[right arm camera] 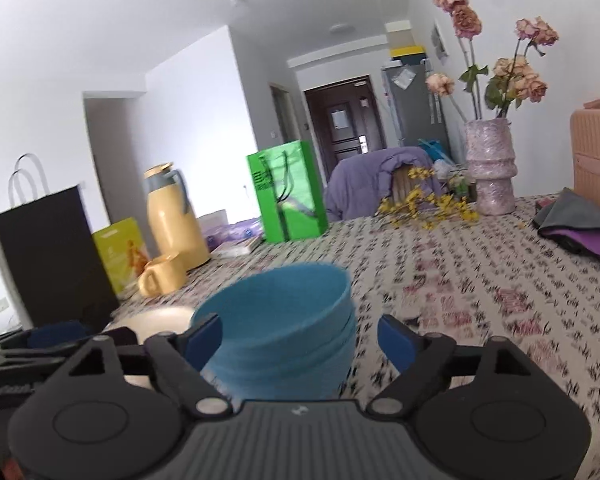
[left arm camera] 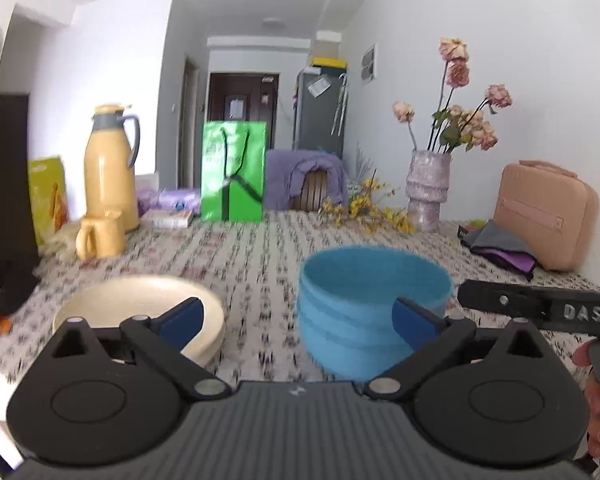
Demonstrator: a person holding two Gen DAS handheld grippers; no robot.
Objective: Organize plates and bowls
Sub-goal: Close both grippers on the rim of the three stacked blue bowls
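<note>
the left gripper (left arm camera: 296, 316) and right gripper (right arm camera: 300, 338) both gape wide, grasping nothing; just ahead on the tablecloth (left arm camera: 252, 256) a stack of blue bowls (left arm camera: 364, 304) stands upright, mouths up, beside cream plates (left arm camera: 140, 300) lying flat

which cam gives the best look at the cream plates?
Left wrist view. The cream plates show there as a low stack with most of the rim visible, only partly covered by the open left tongs. In the right wrist view only a sliver shows, hidden behind the blue bowls and the tongs' linkage.
</note>
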